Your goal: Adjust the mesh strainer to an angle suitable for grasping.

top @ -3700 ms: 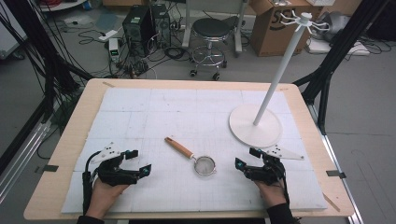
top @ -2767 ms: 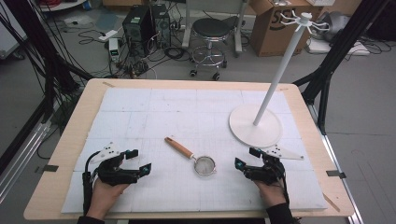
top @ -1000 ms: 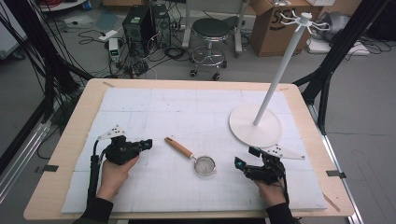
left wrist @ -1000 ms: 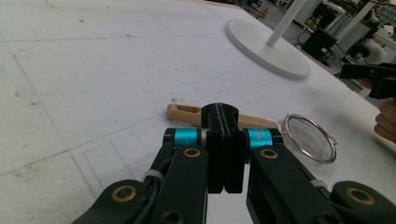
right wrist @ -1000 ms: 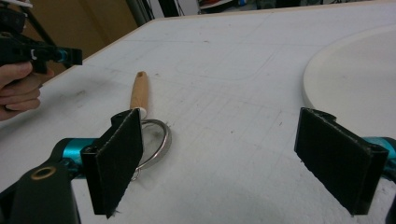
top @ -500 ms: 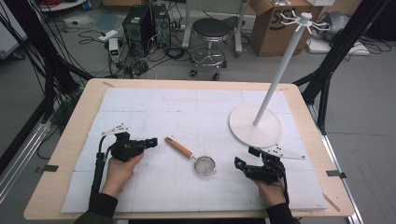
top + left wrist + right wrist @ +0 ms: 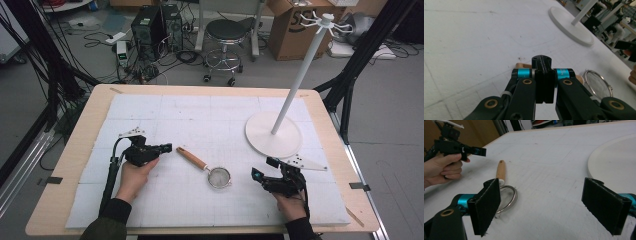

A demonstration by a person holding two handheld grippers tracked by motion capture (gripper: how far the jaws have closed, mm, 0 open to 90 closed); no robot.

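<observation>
A small metal strainer (image 7: 219, 177) with a wooden handle (image 7: 191, 158) lies on the white mat, handle pointing up-left. My left gripper (image 7: 165, 148) is shut with nothing between its jaws; its tip hovers just left of the handle's end. In the left gripper view the closed jaws (image 7: 544, 72) cover the middle of the handle (image 7: 522, 65), and the mesh (image 7: 596, 83) lies to the right. My right gripper (image 7: 257, 175) rests right of the strainer, open and empty. In its own view the wide-apart jaws (image 7: 549, 202) frame the strainer (image 7: 507, 195) and the left gripper (image 7: 476, 150) beyond.
A white stand with a round base (image 7: 273, 134) and a tall pole (image 7: 300, 75) topped with hooks stands at the back right of the mat. The wooden table edge (image 7: 70, 165) frames the mat. Beyond the table are a stool, cables and boxes on the floor.
My left hand lifted off the near-left mat and moved right and forward, bringing its shut gripper up to the strainer handle's end. The right hand and the strainer stayed put.
</observation>
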